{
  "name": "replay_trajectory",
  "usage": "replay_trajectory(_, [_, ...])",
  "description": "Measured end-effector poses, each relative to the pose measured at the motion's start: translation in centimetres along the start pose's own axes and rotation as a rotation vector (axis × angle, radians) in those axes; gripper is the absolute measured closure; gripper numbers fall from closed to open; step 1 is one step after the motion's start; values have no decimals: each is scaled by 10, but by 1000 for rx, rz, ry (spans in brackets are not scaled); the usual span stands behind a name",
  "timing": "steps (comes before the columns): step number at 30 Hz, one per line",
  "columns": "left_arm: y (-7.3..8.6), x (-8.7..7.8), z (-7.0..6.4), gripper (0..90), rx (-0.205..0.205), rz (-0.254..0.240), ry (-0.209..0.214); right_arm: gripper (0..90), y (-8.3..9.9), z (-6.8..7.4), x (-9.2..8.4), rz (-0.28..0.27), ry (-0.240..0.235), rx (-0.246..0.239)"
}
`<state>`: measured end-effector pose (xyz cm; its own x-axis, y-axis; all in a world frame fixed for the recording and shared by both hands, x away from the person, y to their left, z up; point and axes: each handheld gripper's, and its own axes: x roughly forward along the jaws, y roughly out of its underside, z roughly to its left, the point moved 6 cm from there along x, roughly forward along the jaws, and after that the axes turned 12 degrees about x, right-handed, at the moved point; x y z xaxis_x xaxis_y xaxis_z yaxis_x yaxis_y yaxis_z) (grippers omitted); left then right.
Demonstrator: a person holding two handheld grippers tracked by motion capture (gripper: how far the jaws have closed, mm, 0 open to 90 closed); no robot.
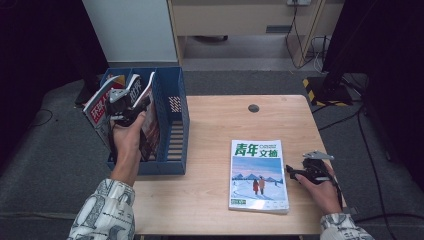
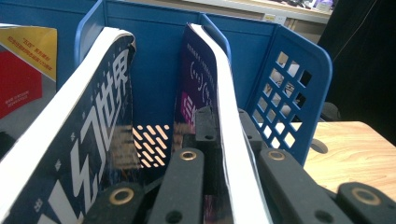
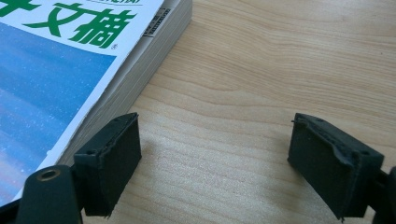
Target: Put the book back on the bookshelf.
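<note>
A blue file holder point(image 1: 176, 131) stands on the left end of the wooden table point(image 1: 220, 120), with three magazines upright in it. My left gripper point(image 1: 131, 107) reaches in from above and is shut on the top edge of the rightmost one, a purple-covered magazine point(image 2: 198, 79) whose white page edge runs between the jaws of the left gripper point(image 2: 226, 125). A blue-covered magazine with green characters point(image 1: 258, 175) lies flat on the table. My right gripper point(image 1: 294, 173) rests just beside its right edge, open; in the right gripper view it point(image 3: 219, 163) has bare wood between its pads, and the magazine's point(image 3: 56, 70) corner lies at the left.
In the holder, a dark blue magazine point(image 2: 93, 140) leans in the middle slot and a red and yellow one point(image 2: 23, 70) stands furthest left. The holder's perforated end wall point(image 2: 289, 93) faces the table's middle. A round cable hole point(image 1: 253, 108) sits near the far edge.
</note>
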<state>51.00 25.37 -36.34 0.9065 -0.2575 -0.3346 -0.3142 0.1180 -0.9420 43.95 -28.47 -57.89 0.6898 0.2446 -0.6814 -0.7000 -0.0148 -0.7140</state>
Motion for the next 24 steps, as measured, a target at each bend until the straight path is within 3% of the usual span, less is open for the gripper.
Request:
replay_trajectory(12, [5, 1, 0, 834, -8, -3, -1, 170, 0, 0, 0, 0, 0, 0])
replay_trajectory(18, [7, -2, 1, 831, 18, 29, -23, 170, 0, 0, 0, 0, 0, 0])
replay_trajectory(24, [7, -5, 2, 806, 22, 72, -15, 170, 0, 0, 0, 0, 1, 0])
